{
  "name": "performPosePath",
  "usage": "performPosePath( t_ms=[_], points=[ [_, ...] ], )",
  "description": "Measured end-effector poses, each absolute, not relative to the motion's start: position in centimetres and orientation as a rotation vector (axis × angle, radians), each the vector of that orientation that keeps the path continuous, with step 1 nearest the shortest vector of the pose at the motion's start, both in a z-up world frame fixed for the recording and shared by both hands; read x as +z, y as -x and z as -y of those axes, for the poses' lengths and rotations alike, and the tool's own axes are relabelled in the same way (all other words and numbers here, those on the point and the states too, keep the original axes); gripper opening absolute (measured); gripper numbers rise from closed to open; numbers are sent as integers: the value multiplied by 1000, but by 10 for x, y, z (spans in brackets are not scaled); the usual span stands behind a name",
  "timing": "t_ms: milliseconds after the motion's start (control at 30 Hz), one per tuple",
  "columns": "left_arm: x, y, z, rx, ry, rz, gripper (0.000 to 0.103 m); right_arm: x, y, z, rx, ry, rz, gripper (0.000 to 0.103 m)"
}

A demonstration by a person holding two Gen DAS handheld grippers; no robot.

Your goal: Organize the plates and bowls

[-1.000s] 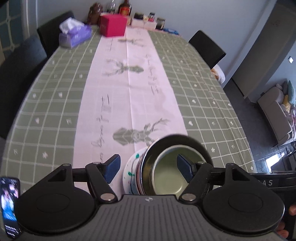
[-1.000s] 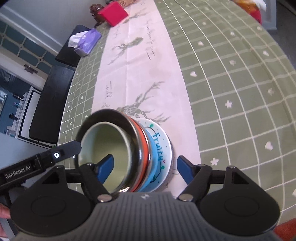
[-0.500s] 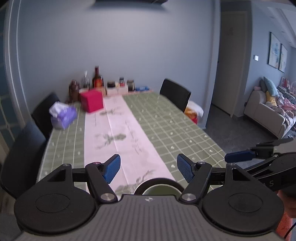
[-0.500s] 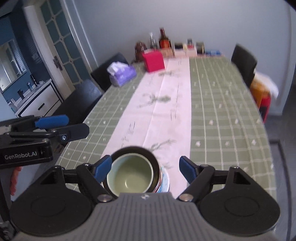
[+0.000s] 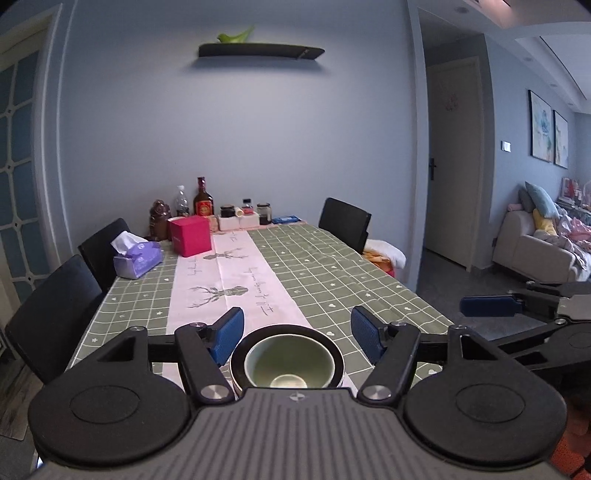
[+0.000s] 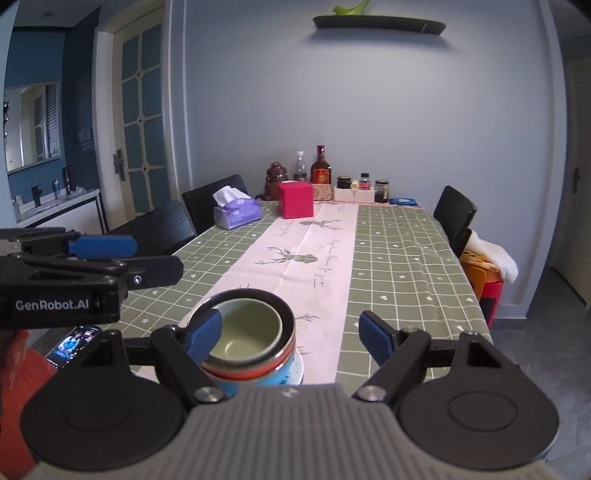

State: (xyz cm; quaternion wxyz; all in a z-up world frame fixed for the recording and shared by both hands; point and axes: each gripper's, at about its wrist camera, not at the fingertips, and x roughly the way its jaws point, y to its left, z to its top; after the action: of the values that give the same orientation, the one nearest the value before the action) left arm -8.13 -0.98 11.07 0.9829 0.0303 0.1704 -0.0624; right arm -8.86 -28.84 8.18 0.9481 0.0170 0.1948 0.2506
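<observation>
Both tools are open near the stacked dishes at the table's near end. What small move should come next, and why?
Probably nothing more than setting the tools aside. The green bowl already sits nested inside the darker bowls on the plate. The left tool and right tool stand open and empty, and no other loose dishes show on the table.

Left wrist view: we look from the near end of the table (image 5: 332,280), low and level, toward the far wall (image 5: 236,129).
Right wrist view: we face the same way, set further right.
Nearness: the stacked bowls (image 6: 247,332) sit just under both lenses.
Shared: table, bowls, wall shelf (image 6: 376,22).
</observation>
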Motion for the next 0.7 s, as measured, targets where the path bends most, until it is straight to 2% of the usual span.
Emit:
performPosePath(
  t_ms=[133, 233, 300, 467, 700],
  points=[
    [94, 104, 17, -52, -71, -273, 79, 64, 114, 295, 479, -67, -332, 80],
    [80, 117, 19, -20, -51, -269, 79, 51, 128, 294, 456, -87, -336, 86],
    [70, 123, 19, -10, -51, -275, 79, 44, 138, 291, 444, -80, -353, 86],
    [44, 132, 17, 57, -95, -356, 82, 25, 153, 286, 431, -64, -338, 90],
    [23, 130, 17, 81, -71, -449, 85, -6, 146, 282, 433, -124, -442, 90]
  ],
)
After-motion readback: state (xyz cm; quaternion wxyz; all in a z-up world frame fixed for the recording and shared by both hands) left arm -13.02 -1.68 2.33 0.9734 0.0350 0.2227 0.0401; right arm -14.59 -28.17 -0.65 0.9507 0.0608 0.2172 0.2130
